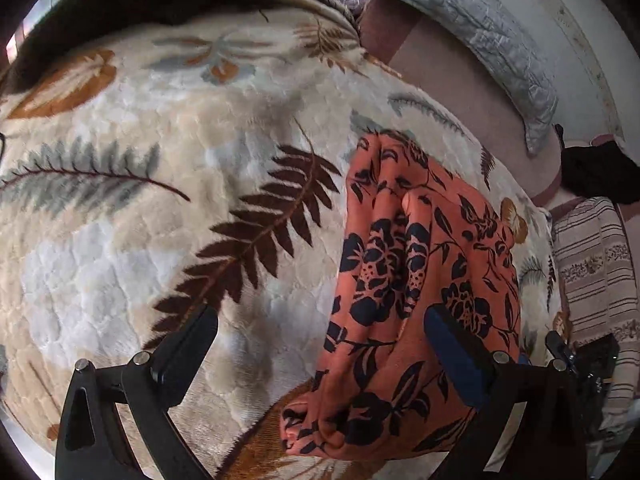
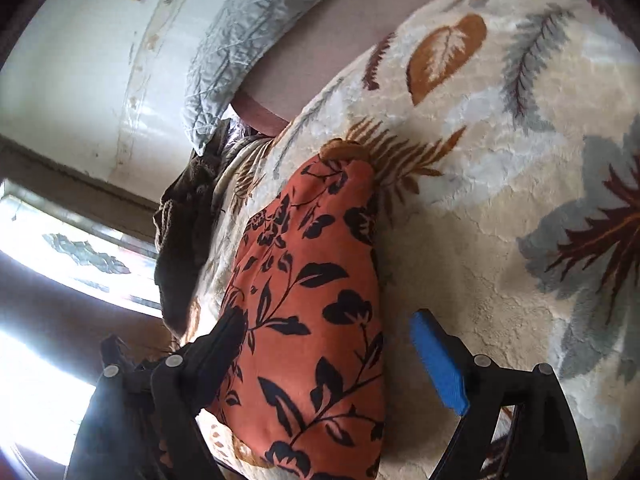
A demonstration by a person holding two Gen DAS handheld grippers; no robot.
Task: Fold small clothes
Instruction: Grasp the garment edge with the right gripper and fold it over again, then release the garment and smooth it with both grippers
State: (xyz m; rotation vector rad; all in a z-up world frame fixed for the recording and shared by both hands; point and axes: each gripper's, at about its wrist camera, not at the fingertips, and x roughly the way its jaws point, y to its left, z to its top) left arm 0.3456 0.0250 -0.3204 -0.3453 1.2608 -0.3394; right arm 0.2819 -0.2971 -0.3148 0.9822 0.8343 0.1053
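Orange floral garment (image 1: 416,280) on blanket (image 1: 160,184), both claws (image 1: 320,344) (image 2: 332,344) angled down, wide apart

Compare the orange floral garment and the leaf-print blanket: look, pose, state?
The orange floral garment carries black flowers on orange; the leaf-print blanket carries brown, grey and rust leaves on cream. The garment is a compact, bunched bundle with creases; the blanket lies spread wide. The garment rests on top; the blanket is the surface under it. The garment looks thin and smooth, the blanket plush. Both are botanical-print textiles.
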